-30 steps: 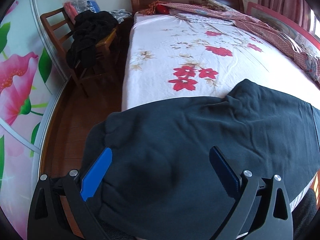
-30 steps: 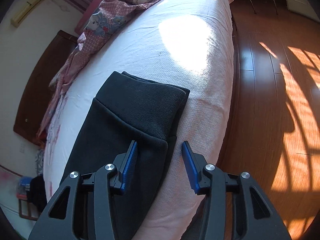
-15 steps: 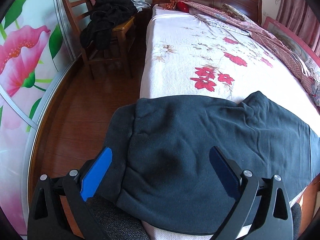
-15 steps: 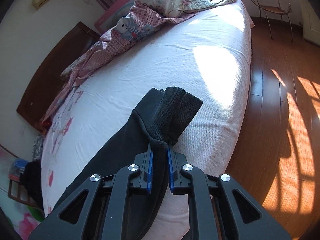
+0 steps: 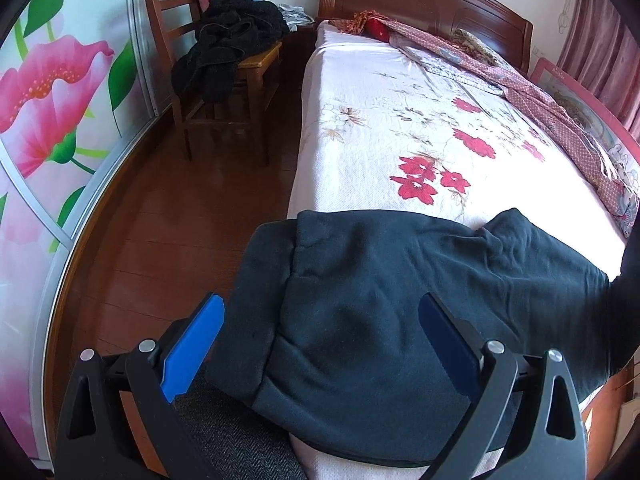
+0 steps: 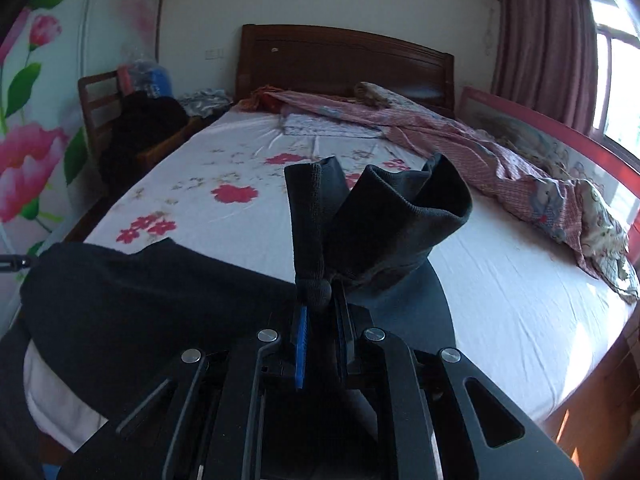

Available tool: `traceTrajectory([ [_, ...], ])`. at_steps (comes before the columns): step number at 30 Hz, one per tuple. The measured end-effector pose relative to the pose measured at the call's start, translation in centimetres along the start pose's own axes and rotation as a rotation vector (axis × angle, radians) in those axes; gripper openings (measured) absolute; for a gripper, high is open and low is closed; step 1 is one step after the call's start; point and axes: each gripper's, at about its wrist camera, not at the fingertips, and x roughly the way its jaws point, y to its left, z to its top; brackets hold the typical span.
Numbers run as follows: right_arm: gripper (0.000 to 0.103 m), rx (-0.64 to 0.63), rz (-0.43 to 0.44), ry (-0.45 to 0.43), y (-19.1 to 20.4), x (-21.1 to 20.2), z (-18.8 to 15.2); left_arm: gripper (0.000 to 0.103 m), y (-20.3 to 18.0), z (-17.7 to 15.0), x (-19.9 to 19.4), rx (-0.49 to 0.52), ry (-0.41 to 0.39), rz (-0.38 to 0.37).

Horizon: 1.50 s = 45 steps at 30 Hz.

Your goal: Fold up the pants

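A bedroom seen from the left wrist camera: the left gripper (image 5: 320, 344) hangs with its blue-padded jaws spread wide and nothing pinched, above the waist end of the dark pants (image 5: 384, 300), which lie across the foot of the bed (image 5: 360, 152) with one edge drooping over the near corner toward the wooden floor (image 5: 168, 248). The bed wears a white sheet printed with red flowers, a pink patterned quilt (image 5: 560, 120) is bunched along its far side, and a carved wooden headboard (image 5: 424, 4) stands against the pale wall. A wooden chair (image 5: 224, 80) beside the bed carries a heap of black clothing (image 5: 228, 48), and a sliding wardrobe door painted with large pink flowers (image 5: 52, 80) fills the left of the frame. From the right wrist camera, the right gripper (image 6: 320, 316) is clamped on the ribbed cuffs (image 6: 380, 224) of the pants, its jaws having just closed on the fabric; the cuffs stand up above the jaws, clear of the sheet, while the rest of the garment spreads dark across the lower left of the mattress. Beyond, the flowered sheet runs to the headboard, the quilt trails down the right side, a pink bed rail (image 6: 560, 132) lines that edge, and a mauve curtain (image 6: 548, 40) hangs beside a bright window (image 6: 618, 80). The picture is a little soft with blur.
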Motion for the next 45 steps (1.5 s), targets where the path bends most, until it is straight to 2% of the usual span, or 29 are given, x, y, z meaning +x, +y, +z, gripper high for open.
traceTrajectory([
  [2,0.011,-0.188,0.004,0.083,5.5,2.8,-2.5,0.098,0.8,-0.1,0.2,-0.021,0.008,0.004],
  [4,0.011,-0.358,-0.008,0.176,9.4,5.5,-6.1,0.098,1.6,-0.2,0.3,-0.046,0.017,0.002],
  [5,0.011,-0.447,-0.045,0.179,10.6,6.2,-7.7,0.098,2.0,-0.2,0.3,-0.061,0.017,0.0],
  [6,0.011,-0.518,-0.09,0.145,11.2,5.9,-8.4,0.098,2.5,-0.2,0.2,-0.072,0.013,0.0],
  [9,0.011,-0.52,-0.131,0.106,10.9,4.6,-7.1,0.098,3.5,-0.4,0.2,-0.089,0.004,0.017],
  [12,0.011,-0.575,-0.178,0.04,11.3,2.9,-6.2,0.098,4.2,-0.7,0.8,-0.114,0.024,0.017],
  [14,0.011,-0.645,-0.192,0.019,12.4,2.5,-6.9,0.098,4.3,-0.9,1.1,-0.124,0.036,0.013],
  [16,0.011,-0.7,-0.15,0.07,13.6,3.4,-8.4,0.098,4.1,-1.1,1.2,-0.124,0.038,0.007],
  [17,0.022,-0.749,-0.127,0.125,14.5,4.0,-9.5,0.098,4.0,-1.1,1.3,-0.12,0.038,0.005],
  [19,0.023,-0.821,-0.169,0.084,15.5,3.3,-10.6,0.098,3.9,-1.2,1.3,-0.12,0.042,0.005],
  [21,0.037,-0.709,-0.036,0.091,14.5,1.2,-9.1,0.098,4.1,-1.1,1.3,-0.127,0.047,-0.002],
  [22,0.052,-0.611,0.046,0.073,13.5,-0.4,-8.0,0.098,4.2,-1.0,1.2,-0.127,0.046,0.001],
  [23,0.056,-0.515,0.089,0.053,12.1,-1.5,-6.9,0.098,4.3,-1.0,1.2,-0.126,0.044,0.007],
  [24,0.056,-0.414,0.097,0.067,10.1,-1.8,-5.7,0.098,4.4,-0.9,1.2,-0.128,0.043,0.01],
  [26,0.056,-0.184,0.044,0.103,5.0,-0.9,-3.5,0.098,4.6,-0.8,1.3,-0.139,0.046,0.008],
  [28,0.056,-0.038,-0.106,0.099,0.2,0.5,-2.4,0.098,4.6,-0.8,1.4,-0.151,0.05,0.001],
  [30,0.057,0.02,-0.152,0.138,-2.3,2.8,-2.4,0.098,4.3,-0.9,1.4,-0.15,0.046,-0.006],
  [31,0.057,-0.008,-0.157,0.176,-2.2,4.4,-2.9,0.098,4.2,-1.0,1.4,-0.145,0.048,-0.006],
  [32,0.057,-0.097,-0.14,0.261,-1.1,6.4,-4.2,0.098,4.0,-1.0,1.4,-0.142,0.052,-0.012],
  [33,0.056,-0.183,-0.165,0.273,0.6,7.6,-5.5,0.098,4.0,-1.1,1.4,-0.142,0.054,-0.019],
  [34,0.056,-0.22,-0.194,0.209,1.2,6.8,-5.9,0.098,4.1,-1.1,1.3,-0.145,0.055,-0.026],
  [35,0.056,-0.227,-0.186,0.219,1.0,6.4,-5.7,0.098,4.2,-1.2,1.1,-0.148,0.053,-0.032],
  [37,0.056,-0.142,-0.152,0.247,-0.1,5.2,-4.4,0.098,4.7,-1.3,0.9,-0.143,0.045,-0.035],
  [40,0.056,-0.01,-0.142,0.104,-0.8,2.8,-2.0,0.099,5.5,-1.6,1.4,-0.124,0.05,-0.029],
  [41,0.064,0.01,-0.148,0.086,-0.6,2.9,-1.6,0.099,5.8,-1.6,1.6,-0.121,0.051,-0.034],
  [42,0.07,0.049,-0.132,0.096,-0.5,3.5,-1.4,0.099,6.1,-1.6,1.8,-0.114,0.049,-0.046],
  [43,0.071,0.088,-0.074,0.128,0.2,5.5,-1.4,0.099,6.3,-1.7,2.0,-0.103,0.051,-0.059],
  [44,0.071,0.114,-0.016,0.17,0.5,7.4,-1.2,0.099,6.4,-1.7,2.2,-0.089,0.055,-0.085],
  [45,0.071,0.118,0.017,0.25,0.9,9.6,-1.6,0.099,6.5,-1.7,2.3,-0.071,0.056,-0.11],
])
